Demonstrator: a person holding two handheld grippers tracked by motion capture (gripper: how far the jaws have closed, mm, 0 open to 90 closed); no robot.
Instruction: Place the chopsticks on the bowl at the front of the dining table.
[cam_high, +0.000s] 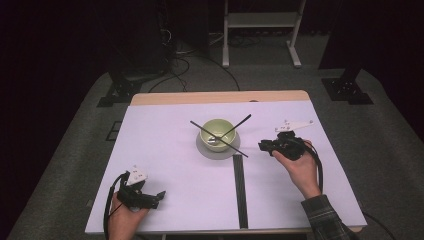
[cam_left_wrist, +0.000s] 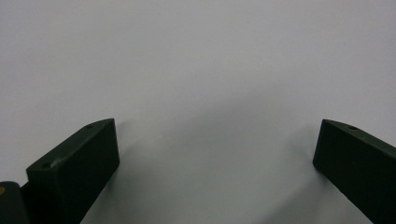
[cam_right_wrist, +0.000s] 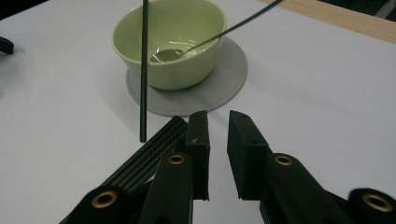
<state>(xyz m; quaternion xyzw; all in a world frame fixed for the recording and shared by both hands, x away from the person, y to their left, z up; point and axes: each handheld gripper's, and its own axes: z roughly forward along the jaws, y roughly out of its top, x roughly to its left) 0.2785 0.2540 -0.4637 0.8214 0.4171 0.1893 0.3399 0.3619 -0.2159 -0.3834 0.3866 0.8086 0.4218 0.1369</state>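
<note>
A pale green bowl (cam_high: 218, 131) (cam_right_wrist: 187, 70) stands on a grey round plate (cam_high: 220, 151) (cam_right_wrist: 229, 79) at the middle of the white table. A metal spoon (cam_right_wrist: 168, 54) lies in the bowl, its thin dark handle (cam_high: 240, 123) rising over the right rim. A black chopstick (cam_high: 220, 140) (cam_right_wrist: 144, 70) lies slanted across the bowl. My right gripper (cam_high: 262, 146) (cam_right_wrist: 218, 116) is right of the plate and points at it, jaws a narrow gap apart with nothing between them. My left gripper (cam_high: 159, 195) (cam_left_wrist: 217, 149) is at the front left, jaws wide apart over bare table.
A black ribbed strip (cam_high: 240, 190) (cam_right_wrist: 149, 158) runs from the plate toward the front edge. A wooden strip (cam_high: 220, 96) shows along the table's far edge. Beyond it on the floor are a white frame (cam_high: 260, 20), black stands (cam_high: 347, 87) and cables (cam_high: 175, 65).
</note>
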